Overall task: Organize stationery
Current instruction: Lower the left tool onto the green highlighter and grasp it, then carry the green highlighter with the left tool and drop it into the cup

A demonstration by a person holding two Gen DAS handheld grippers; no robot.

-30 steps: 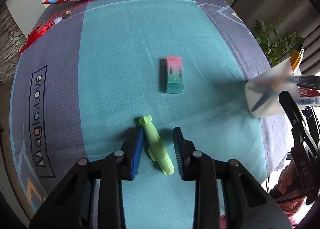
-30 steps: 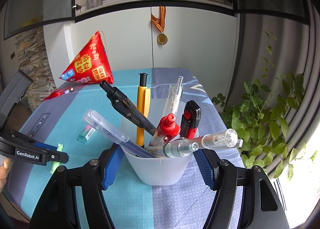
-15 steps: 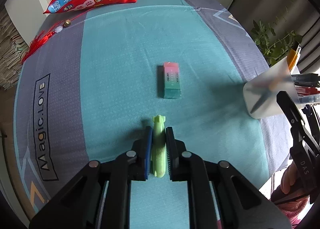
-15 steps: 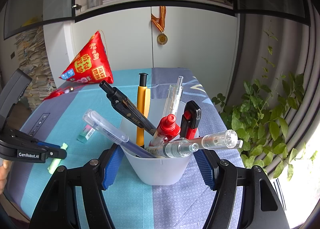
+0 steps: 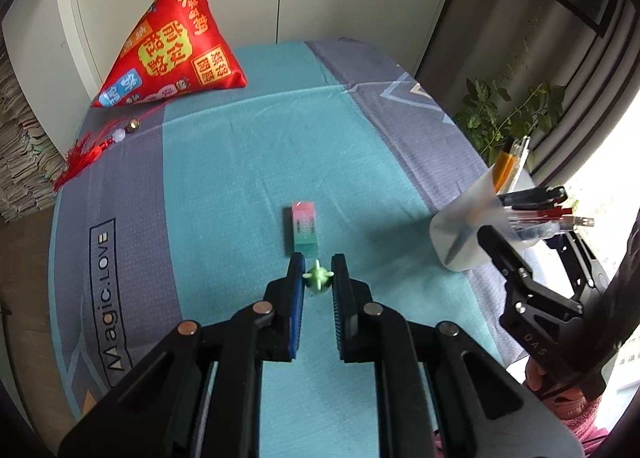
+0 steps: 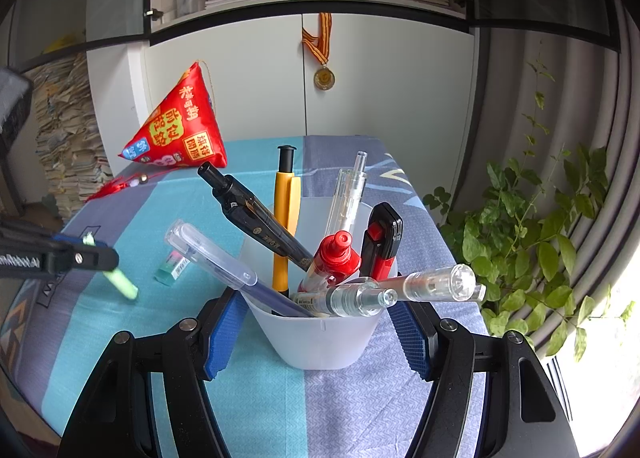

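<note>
Left gripper (image 5: 316, 282) clamped on green pen (image 6: 120, 284), apparently near one end; right gripper (image 6: 316, 334) bracing cup (image 6: 320, 338). Risks pivoting, slipping, snagging crowded pens.

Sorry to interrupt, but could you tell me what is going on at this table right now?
A person is tidying stationery with two handheld grippers. The left gripper is shut on a small green pen-like item, held clear of the tablecloth. The right gripper clamps the white pen cup, full of pens. A pink-and-green eraser lies on the cloth.
</note>
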